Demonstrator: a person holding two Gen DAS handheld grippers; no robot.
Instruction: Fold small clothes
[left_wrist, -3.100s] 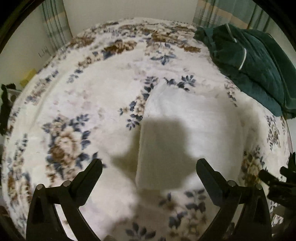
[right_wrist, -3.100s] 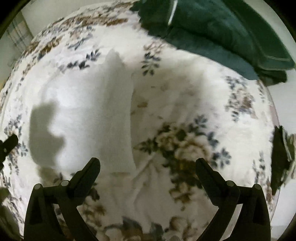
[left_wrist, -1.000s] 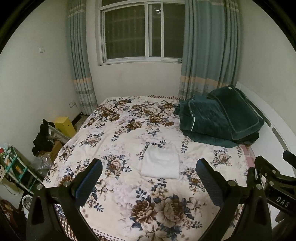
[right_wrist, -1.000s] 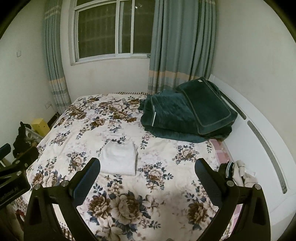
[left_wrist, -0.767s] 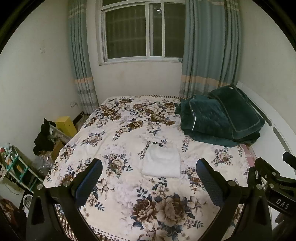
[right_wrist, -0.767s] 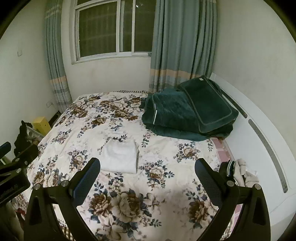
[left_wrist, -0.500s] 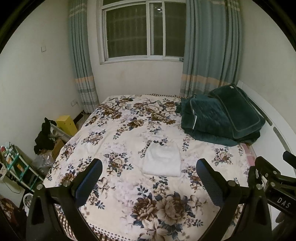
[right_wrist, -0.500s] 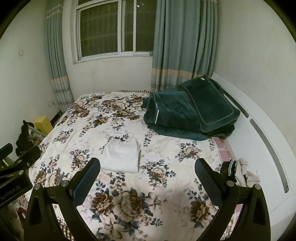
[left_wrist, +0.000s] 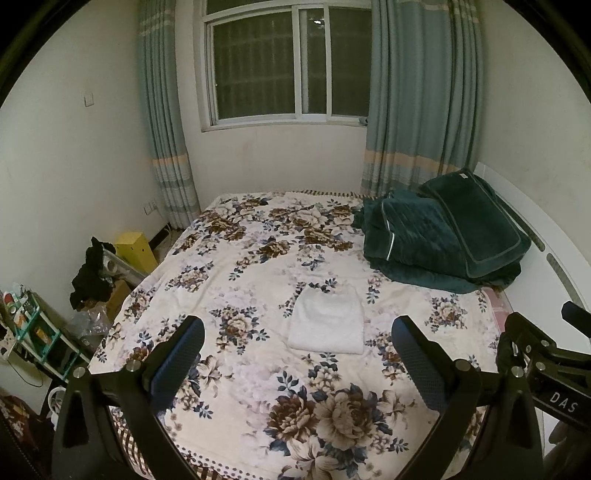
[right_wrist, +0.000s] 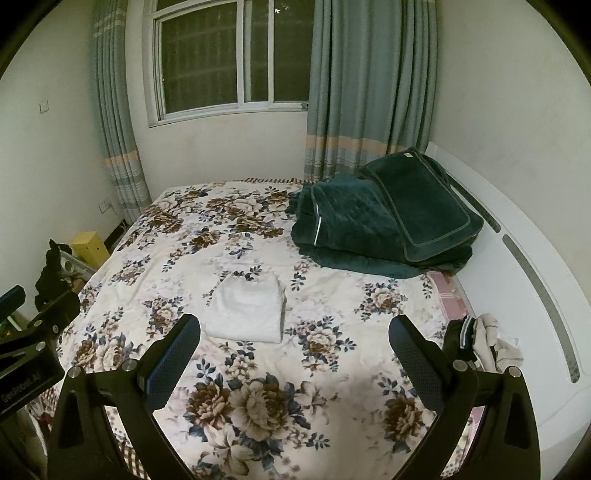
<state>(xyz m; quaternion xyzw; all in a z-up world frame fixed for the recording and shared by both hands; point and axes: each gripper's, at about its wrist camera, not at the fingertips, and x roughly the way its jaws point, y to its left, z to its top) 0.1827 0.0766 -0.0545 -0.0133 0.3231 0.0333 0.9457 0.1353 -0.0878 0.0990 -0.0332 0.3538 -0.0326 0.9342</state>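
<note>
One folded white garment (left_wrist: 327, 320) is seen lying flat near the middle of the bed (left_wrist: 258, 369), on the floral bedspread, well apart from both tools. The left gripper (left_wrist: 297, 354) is held above the near edge of the bed with its jaws spread wide and nothing between them; the right gripper (right_wrist: 293, 352) is likewise spread wide and empty. In the right wrist view the garment (right_wrist: 247, 308) is shown between the near edge and the centre. At the far right corner of the bed, one pile of dark green bedding (left_wrist: 439, 242) is stacked against the headboard side. One window (left_wrist: 288, 62) is flanked by two curtains (left_wrist: 421, 92). Beside the left edge, one yellow box (left_wrist: 135, 251) is seen on the floor. A shelf rack (left_wrist: 29, 332) holds small items that cannot be made out.
</note>
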